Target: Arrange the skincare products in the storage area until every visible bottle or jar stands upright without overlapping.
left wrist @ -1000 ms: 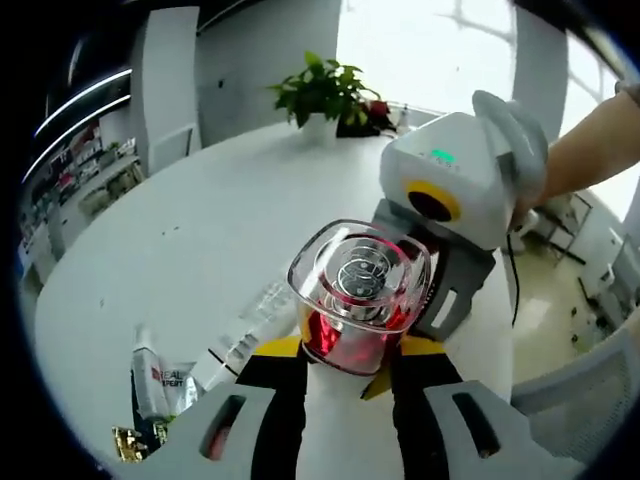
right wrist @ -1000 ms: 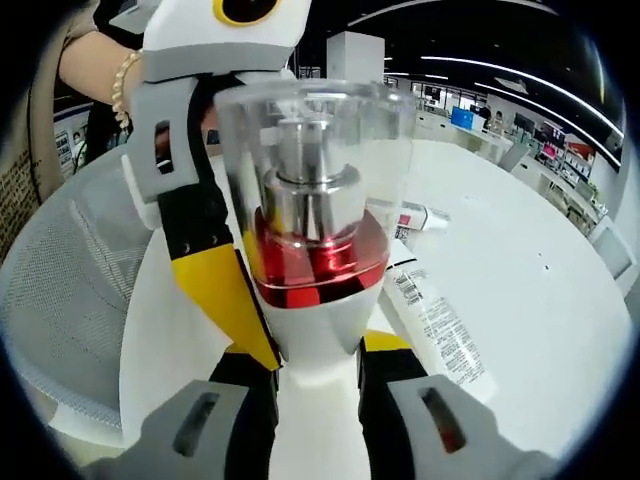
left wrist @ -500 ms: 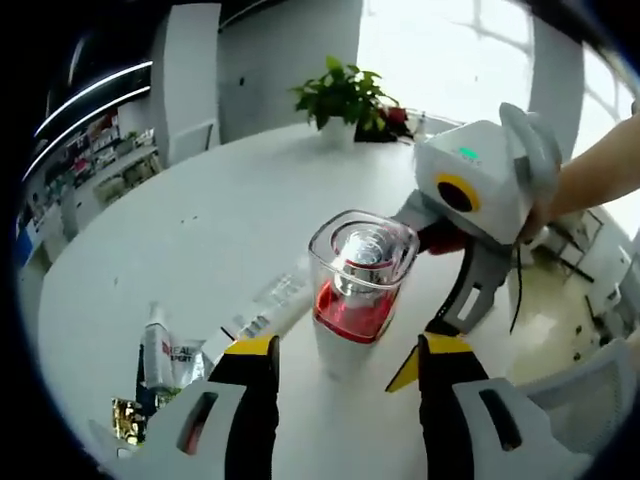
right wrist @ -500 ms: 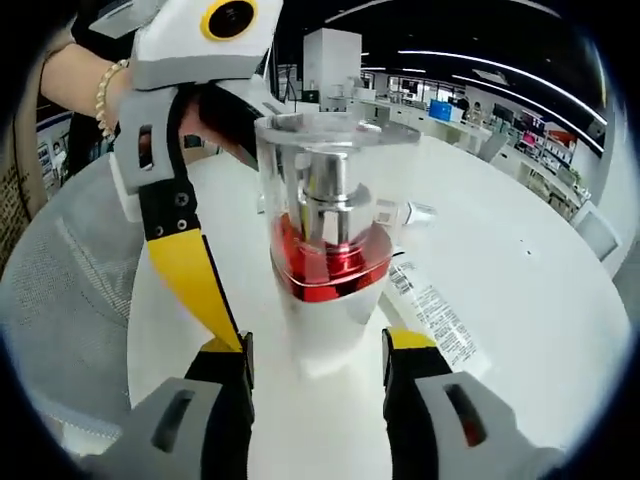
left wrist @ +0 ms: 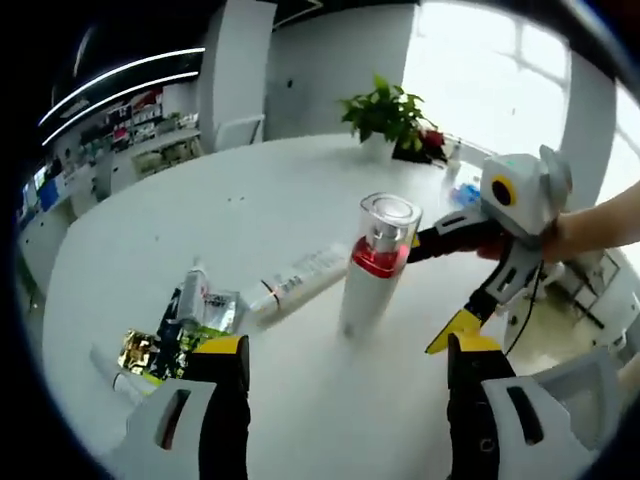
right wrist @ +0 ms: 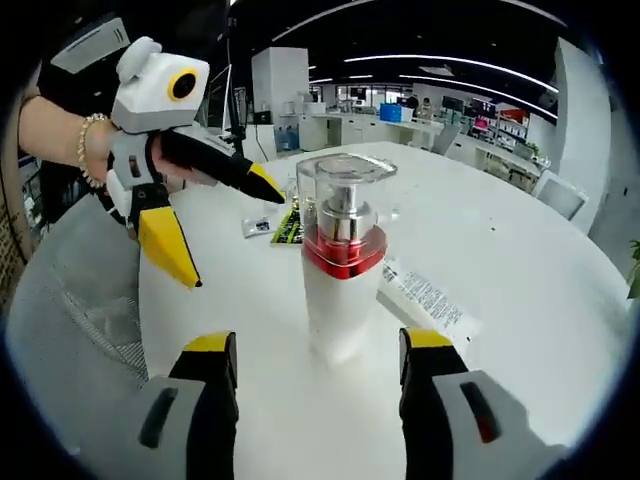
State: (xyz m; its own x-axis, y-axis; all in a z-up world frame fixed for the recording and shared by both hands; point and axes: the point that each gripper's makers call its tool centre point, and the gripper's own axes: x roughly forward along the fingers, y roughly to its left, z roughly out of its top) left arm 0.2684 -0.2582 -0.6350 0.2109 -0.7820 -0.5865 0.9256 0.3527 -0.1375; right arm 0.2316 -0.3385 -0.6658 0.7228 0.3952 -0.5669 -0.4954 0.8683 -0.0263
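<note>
On the white table (right wrist: 520,260), a pump bottle (right wrist: 342,262) stands upright between both wide-spread claws (left wrist: 345,375) (right wrist: 318,365).

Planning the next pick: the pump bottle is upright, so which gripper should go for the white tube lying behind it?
Probably left. In the left gripper view, the white tube lies ahead of the open left gripper, unobstructed. From the right gripper, the pump bottle partly blocks it.

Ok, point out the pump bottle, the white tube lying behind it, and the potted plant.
pump bottle (right wrist: 338,300): right gripper view, white lower body.
white tube (left wrist: 300,288): left gripper view, middle of its printed side.
potted plant (left wrist: 385,110): left gripper view, green leaves.
</note>
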